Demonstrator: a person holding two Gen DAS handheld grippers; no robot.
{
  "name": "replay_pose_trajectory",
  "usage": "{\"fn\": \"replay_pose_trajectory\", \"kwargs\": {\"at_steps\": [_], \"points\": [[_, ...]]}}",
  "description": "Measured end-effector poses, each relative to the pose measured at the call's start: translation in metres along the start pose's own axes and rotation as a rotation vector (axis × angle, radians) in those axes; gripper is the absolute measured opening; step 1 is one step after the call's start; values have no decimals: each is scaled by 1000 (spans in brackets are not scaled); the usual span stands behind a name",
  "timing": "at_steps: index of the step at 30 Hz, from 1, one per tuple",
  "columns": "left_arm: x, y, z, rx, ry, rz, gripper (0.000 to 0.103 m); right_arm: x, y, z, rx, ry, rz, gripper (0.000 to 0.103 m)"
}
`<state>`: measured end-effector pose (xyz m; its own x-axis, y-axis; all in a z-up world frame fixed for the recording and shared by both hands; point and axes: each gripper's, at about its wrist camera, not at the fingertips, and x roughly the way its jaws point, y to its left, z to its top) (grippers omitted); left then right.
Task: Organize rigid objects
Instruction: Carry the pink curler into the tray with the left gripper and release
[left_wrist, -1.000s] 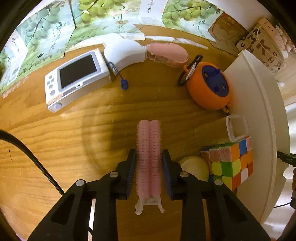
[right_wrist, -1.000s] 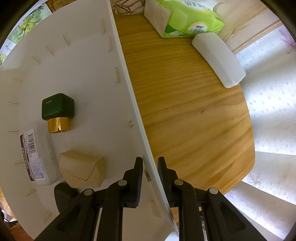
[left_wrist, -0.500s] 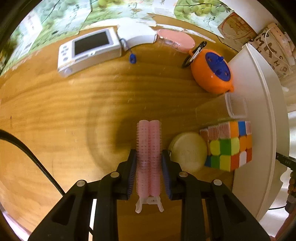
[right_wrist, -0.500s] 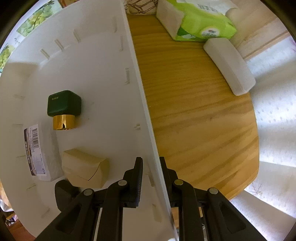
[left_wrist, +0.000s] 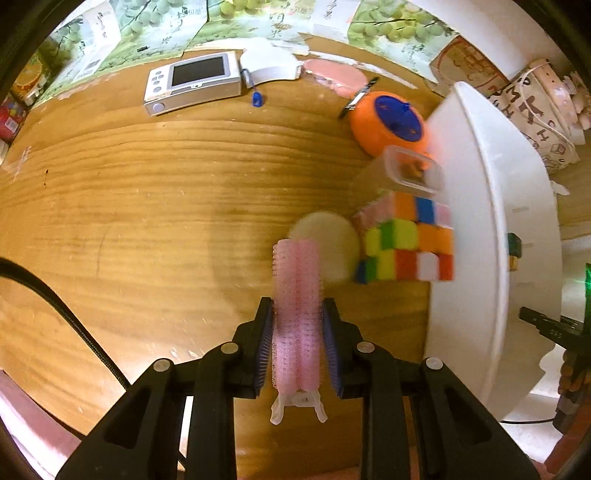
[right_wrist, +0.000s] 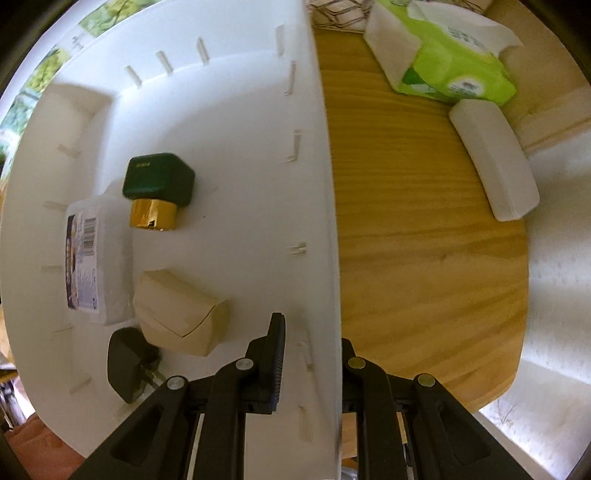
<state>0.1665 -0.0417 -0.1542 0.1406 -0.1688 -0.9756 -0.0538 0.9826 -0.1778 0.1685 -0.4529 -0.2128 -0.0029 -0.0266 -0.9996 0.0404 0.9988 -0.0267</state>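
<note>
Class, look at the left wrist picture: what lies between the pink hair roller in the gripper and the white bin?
In the left wrist view, a round cream disc and a colour cube lie between the pink hair roller and the white bin.

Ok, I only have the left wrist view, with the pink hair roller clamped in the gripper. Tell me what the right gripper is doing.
Observer: The right gripper is shut on the side wall of the white plastic bin, one finger inside, one outside.
Operator: List what is already in that bin.
Observer: A dark green bottle with a gold collar, a clear box with a barcode label, a tan cardboard carton and a black plug.
Operator: Report where the free floor is.
Observer: Along the gripped wall, beside the bottle and carton, the floor is bare.
</note>
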Motion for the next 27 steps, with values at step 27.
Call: {"fn": "replay_pose_trajectory", "kwargs": {"at_steps": [27], "points": [[-62,-147,-21,229,-192,-83,28,3,7,-1,-289,-26,65,14]]}}
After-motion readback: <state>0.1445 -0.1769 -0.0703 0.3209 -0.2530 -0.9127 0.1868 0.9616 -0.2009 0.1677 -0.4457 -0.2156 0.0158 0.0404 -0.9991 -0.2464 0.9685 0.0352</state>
